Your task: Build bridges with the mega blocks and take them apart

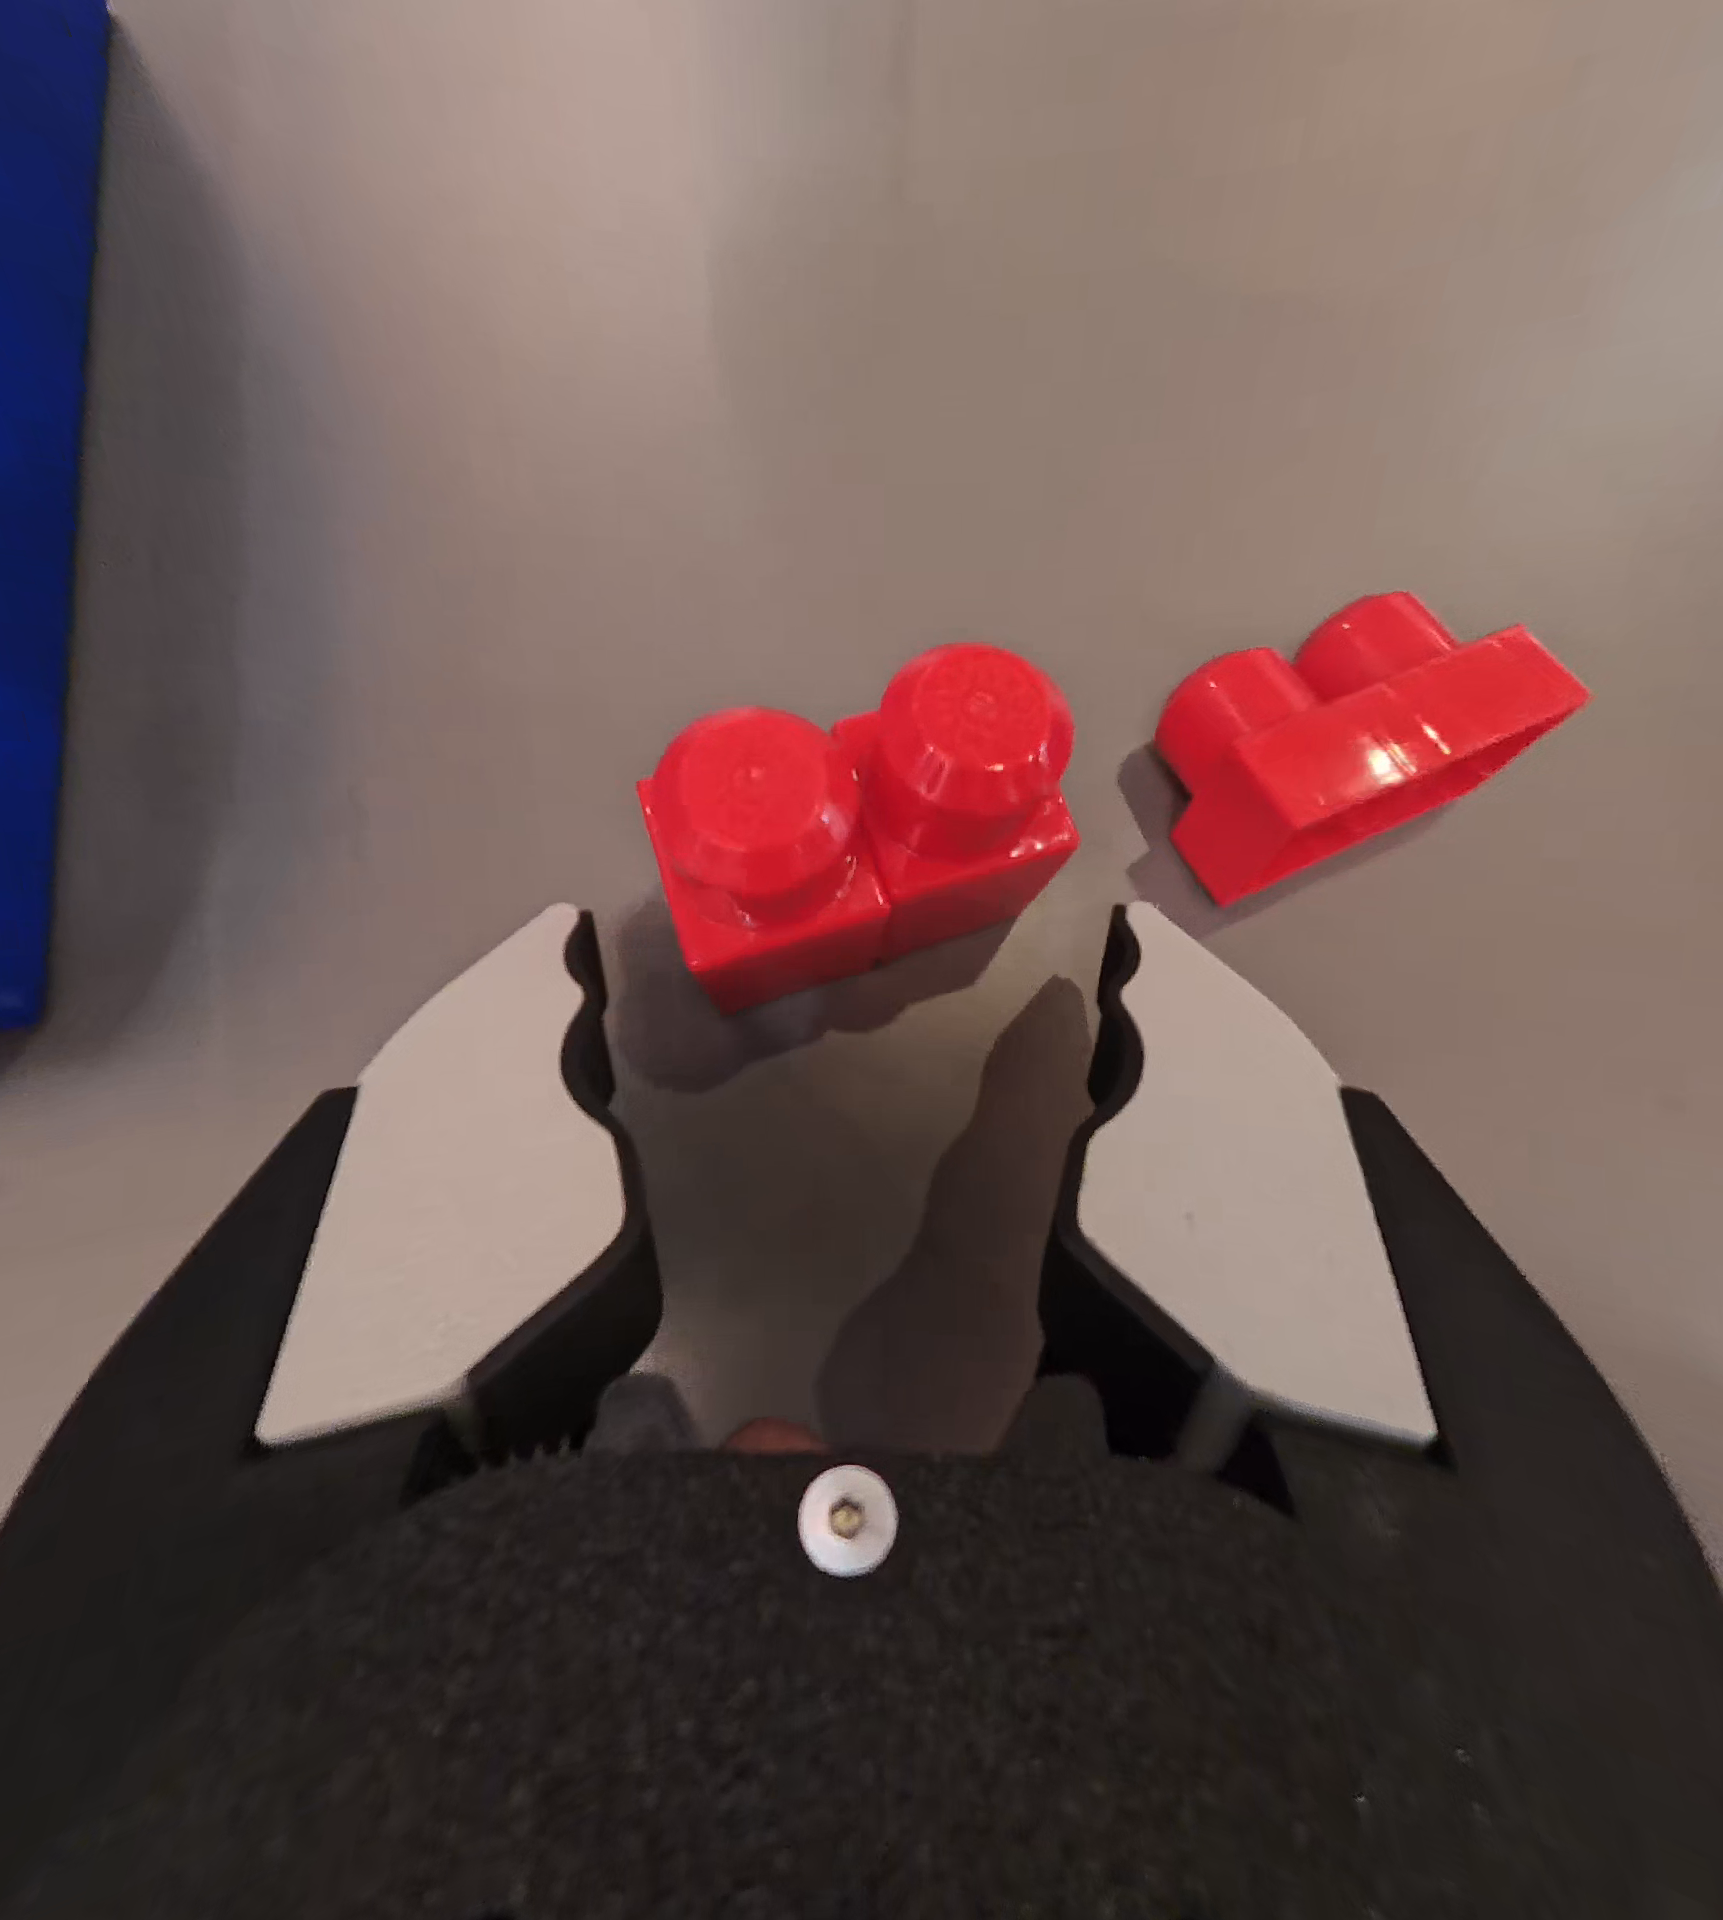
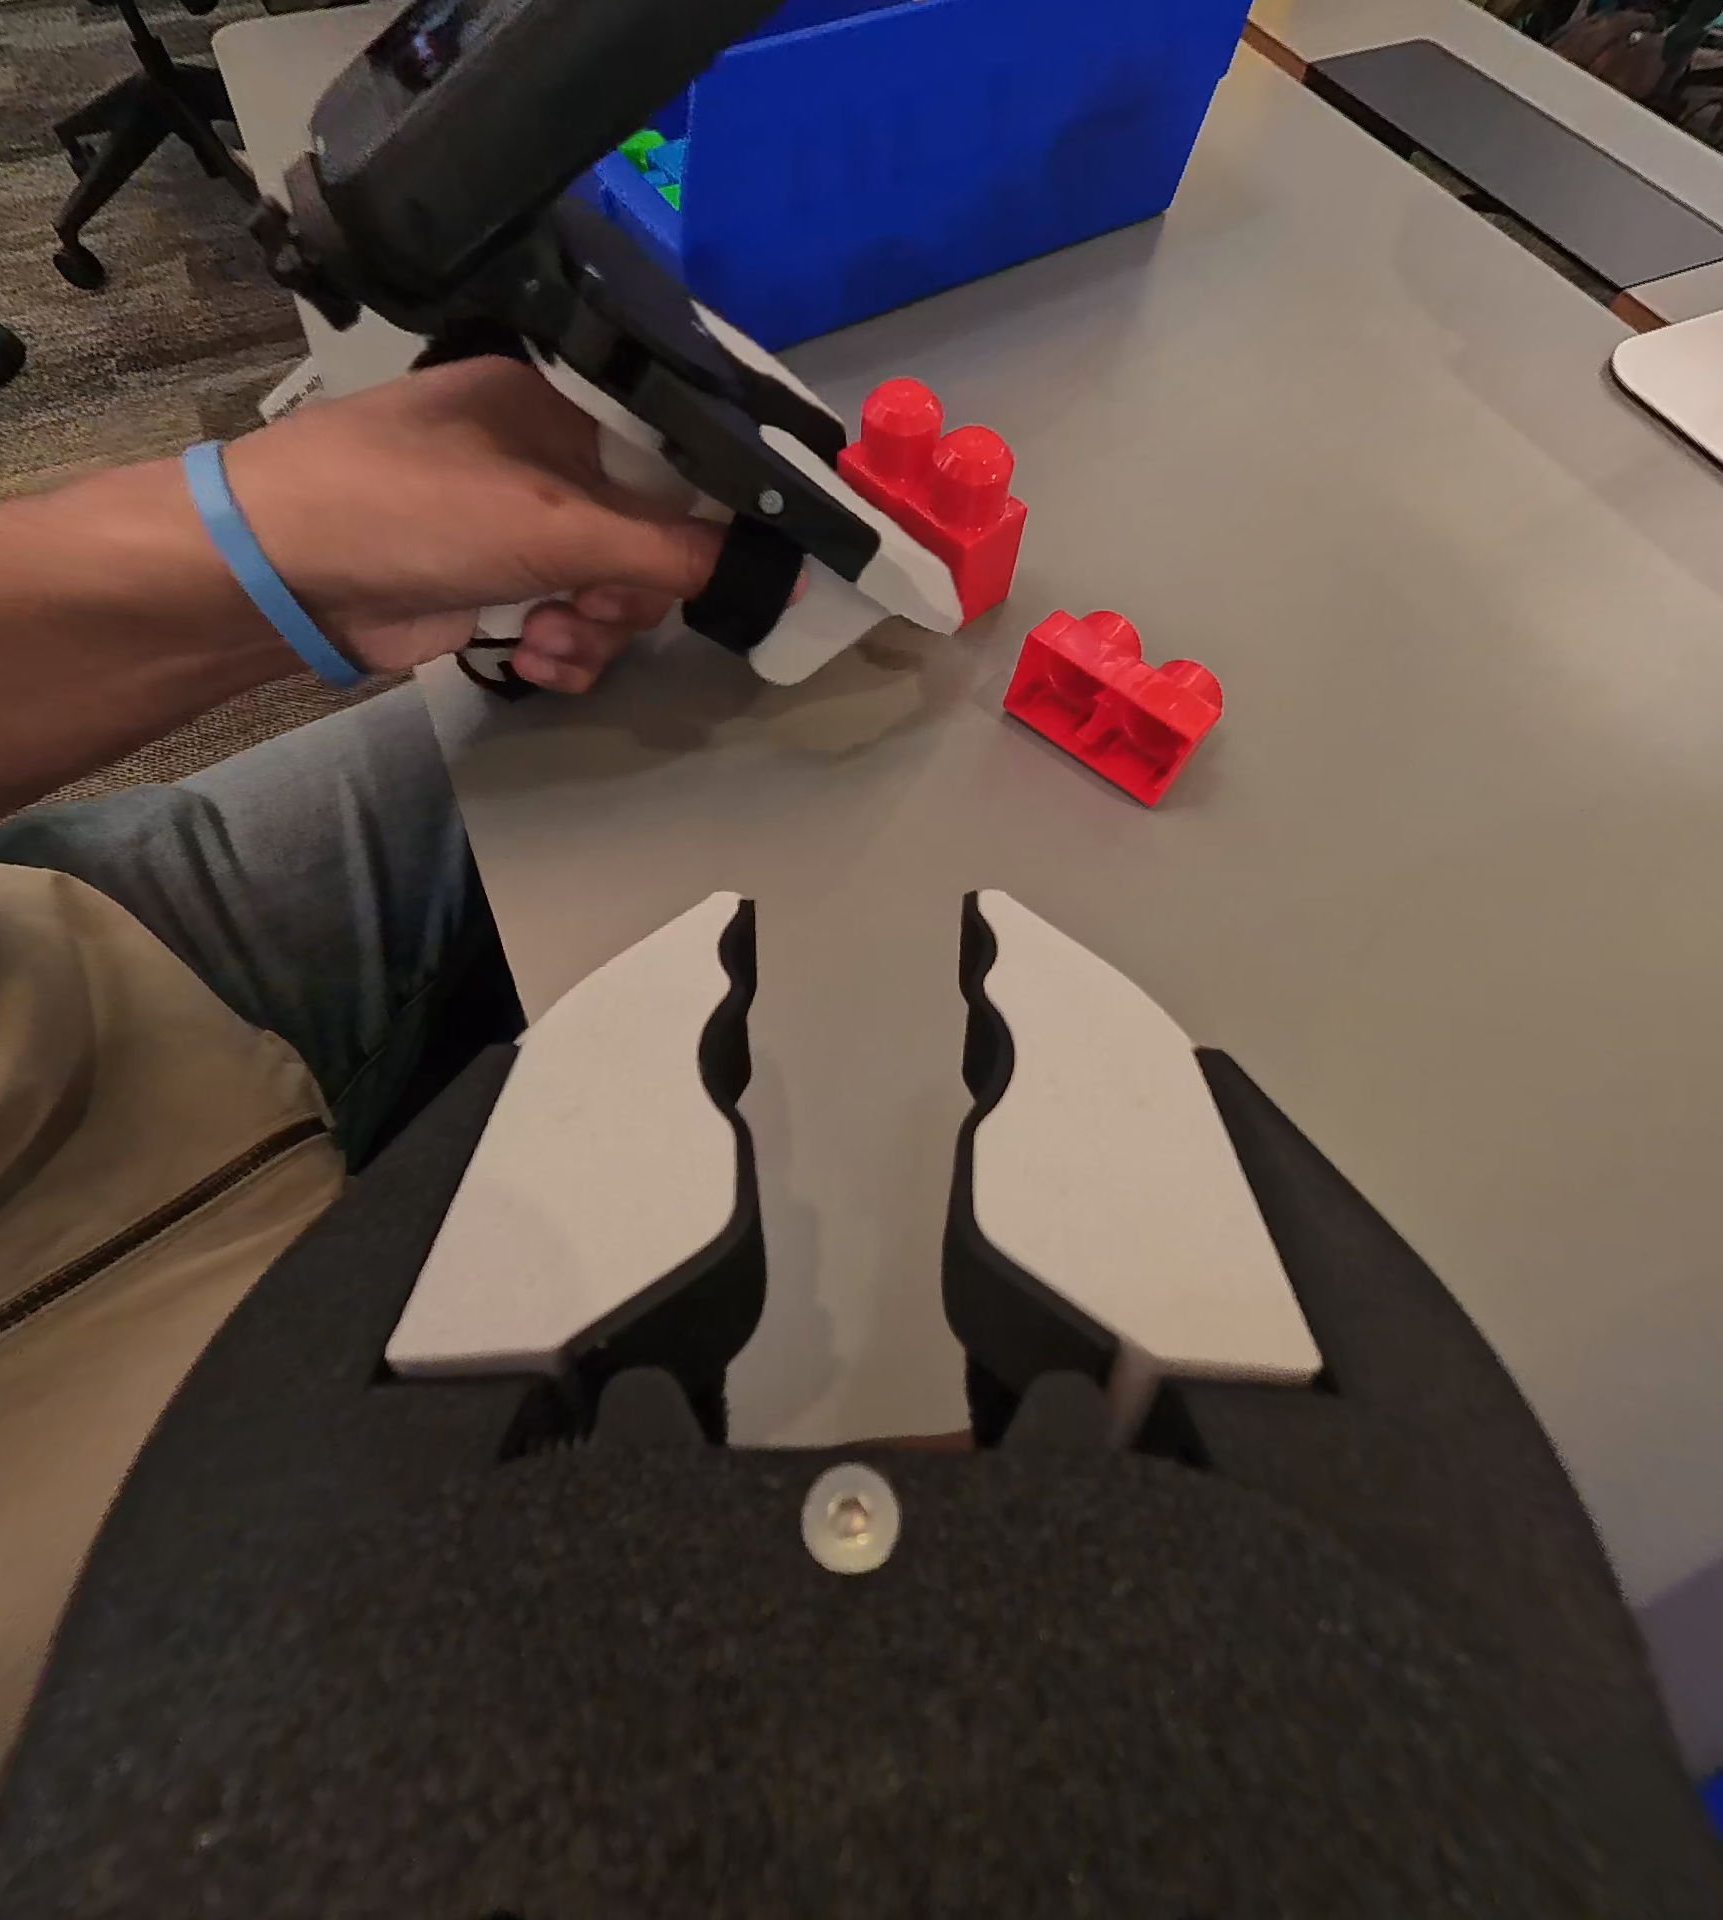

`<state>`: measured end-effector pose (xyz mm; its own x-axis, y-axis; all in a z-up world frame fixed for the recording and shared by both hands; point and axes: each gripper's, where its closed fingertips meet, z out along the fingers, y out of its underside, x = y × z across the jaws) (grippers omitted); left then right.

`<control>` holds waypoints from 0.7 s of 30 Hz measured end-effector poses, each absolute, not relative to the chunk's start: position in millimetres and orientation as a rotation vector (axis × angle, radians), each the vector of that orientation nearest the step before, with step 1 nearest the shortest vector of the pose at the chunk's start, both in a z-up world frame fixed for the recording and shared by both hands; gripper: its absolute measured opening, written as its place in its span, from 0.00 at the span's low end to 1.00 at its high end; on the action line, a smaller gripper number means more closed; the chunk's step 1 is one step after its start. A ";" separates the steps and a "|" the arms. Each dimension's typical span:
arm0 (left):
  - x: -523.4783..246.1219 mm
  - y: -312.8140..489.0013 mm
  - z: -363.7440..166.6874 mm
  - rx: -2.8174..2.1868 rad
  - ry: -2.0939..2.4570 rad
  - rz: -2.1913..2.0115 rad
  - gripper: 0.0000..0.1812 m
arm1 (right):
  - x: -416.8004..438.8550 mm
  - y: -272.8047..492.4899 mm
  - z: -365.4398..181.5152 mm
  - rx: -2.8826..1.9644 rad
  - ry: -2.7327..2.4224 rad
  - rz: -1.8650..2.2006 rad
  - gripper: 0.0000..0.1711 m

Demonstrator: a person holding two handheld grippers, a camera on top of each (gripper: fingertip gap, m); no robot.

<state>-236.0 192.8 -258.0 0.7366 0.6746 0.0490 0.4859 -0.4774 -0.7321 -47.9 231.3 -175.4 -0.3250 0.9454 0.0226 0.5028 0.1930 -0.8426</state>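
Upright red two-stud block [image 1: 862, 821] on the grey surface [image 2: 1356, 935], toppled twin [image 1: 1356, 748] just right. Left gripper [image 1: 852, 914] wide open, empty, near it; right gripper [image 2: 857, 904] part-open, empty. Likely light, rigid, slick: grip flat sidewalls.

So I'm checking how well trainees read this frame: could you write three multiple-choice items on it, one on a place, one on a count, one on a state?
1. Where is the blue bin?
A. on the table, beyond the blocks
B. on the floor
C. in the right tool

2. How many red blocks lie out on the table?
A. one
B. two
C. four

3. How does the block nearer the right tool lie?
A. studs up
B. tipped on its side
C. stacked on the other

Key: 1 A, the bin stands behind both blocks; 2 B, the upright red block and the tipped red block; 3 B, its hollow underside shows.
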 end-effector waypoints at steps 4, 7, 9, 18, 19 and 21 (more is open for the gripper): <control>-228.4 207.2 -261.9 -2.196 -0.926 0.254 0.53 | -48.9 229.0 -175.3 -1.342 -1.920 1.055 0.22; -236.4 208.3 -258.7 -2.179 -0.965 0.342 0.50 | -48.1 228.1 -174.4 -1.335 -1.921 1.065 0.22; -241.1 209.0 -256.4 -2.160 -0.987 0.372 0.50 | -47.3 228.2 -172.1 -1.330 -1.917 1.076 0.22; -249.6 203.8 -263.5 -2.161 -1.103 0.421 0.51 | -55.3 255.4 -164.0 -1.353 -1.878 1.064 0.22; -249.6 203.6 -261.3 -2.149 -1.112 0.441 0.51 | -60.4 262.3 -164.3 -1.365 -1.868 1.047 0.21; -250.0 203.7 -256.7 -2.128 -1.121 0.479 0.52 | -71.9 274.9 -163.3 -1.382 -1.843 1.020 0.21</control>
<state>-250.0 203.7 -256.7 0.5622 0.8270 -0.0098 0.5781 -0.4014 -0.7104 -71.9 274.9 -163.3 -0.2673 0.9633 0.0235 0.4917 0.1573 -0.8564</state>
